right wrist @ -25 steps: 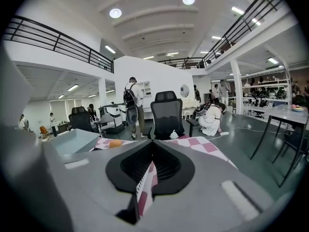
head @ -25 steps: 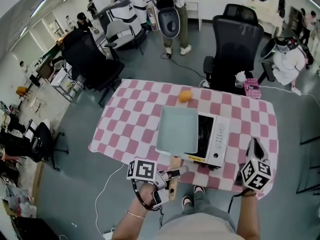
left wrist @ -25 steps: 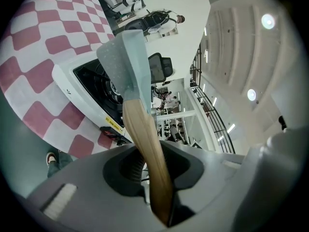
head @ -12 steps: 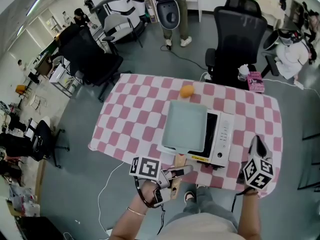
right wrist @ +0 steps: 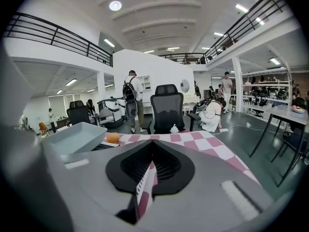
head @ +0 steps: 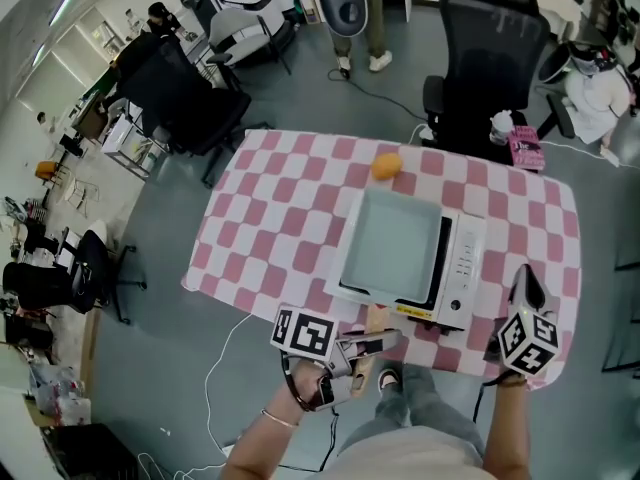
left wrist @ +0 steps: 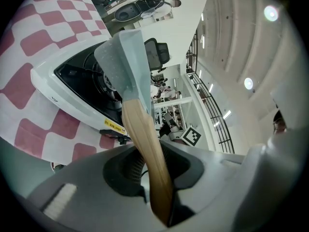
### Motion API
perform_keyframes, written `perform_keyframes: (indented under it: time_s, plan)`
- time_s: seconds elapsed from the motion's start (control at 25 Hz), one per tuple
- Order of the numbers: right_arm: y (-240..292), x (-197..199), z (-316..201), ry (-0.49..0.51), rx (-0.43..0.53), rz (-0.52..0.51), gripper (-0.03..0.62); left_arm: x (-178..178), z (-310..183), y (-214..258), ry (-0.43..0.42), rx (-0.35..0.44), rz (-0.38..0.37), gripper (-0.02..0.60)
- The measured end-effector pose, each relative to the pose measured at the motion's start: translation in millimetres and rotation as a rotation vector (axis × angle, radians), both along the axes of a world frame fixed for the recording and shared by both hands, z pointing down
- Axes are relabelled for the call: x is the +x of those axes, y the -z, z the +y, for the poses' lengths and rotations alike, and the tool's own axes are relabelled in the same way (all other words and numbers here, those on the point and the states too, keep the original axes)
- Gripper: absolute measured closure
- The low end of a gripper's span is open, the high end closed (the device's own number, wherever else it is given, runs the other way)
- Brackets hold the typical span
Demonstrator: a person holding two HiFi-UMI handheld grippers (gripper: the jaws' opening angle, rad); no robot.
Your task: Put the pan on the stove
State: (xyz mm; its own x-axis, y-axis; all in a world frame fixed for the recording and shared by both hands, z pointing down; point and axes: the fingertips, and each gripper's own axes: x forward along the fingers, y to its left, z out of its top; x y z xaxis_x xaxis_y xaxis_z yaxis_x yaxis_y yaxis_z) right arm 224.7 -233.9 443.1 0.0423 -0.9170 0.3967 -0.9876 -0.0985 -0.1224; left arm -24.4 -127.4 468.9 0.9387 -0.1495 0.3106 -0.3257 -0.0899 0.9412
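A pale blue square pan (head: 392, 244) with a wooden handle (head: 371, 326) hangs over the white table stove (head: 462, 268) and hides most of its burner. My left gripper (head: 362, 353) is shut on the handle at the table's front edge. In the left gripper view the handle (left wrist: 145, 144) runs up from between the jaws to the pan (left wrist: 126, 57), which is tilted above the stove's black burner (left wrist: 91, 74). Whether the pan touches the burner I cannot tell. My right gripper (head: 523, 280) stands shut and empty over the front right corner of the cloth.
The table wears a pink and white checked cloth (head: 270, 228). An orange (head: 385, 165) lies just behind the stove. Black office chairs (head: 490, 48) stand behind and left of the table, with a pink box (head: 525, 150) at the far right. People stand in the background.
The pan has moved to the right, from overhanging the stove's left side to over the burner. My left gripper followed with the handle. My right gripper stayed put.
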Motion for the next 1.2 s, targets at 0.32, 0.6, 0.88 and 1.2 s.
perform_keyframes:
  time_s: [0.32,0.6,0.88,1.2]
  plan:
    - [-14,-11,-11,0.026,-0.014,0.001,0.585,0,-4,-8,-0.021,-0.001,0.01,0.489]
    - [-31,-18,-15,0.047,-0.044,-0.008,0.585,5,-3,-17,-0.043,0.006,0.02,0.486]
    - [-45,-20,-15,0.056,-0.074,-0.018,0.585,7,-6,-25,-0.056,0.004,0.012,0.486]
    - [-54,-19,-15,0.059,-0.088,-0.021,0.585,7,-6,-33,-0.073,0.006,-0.006,0.485]
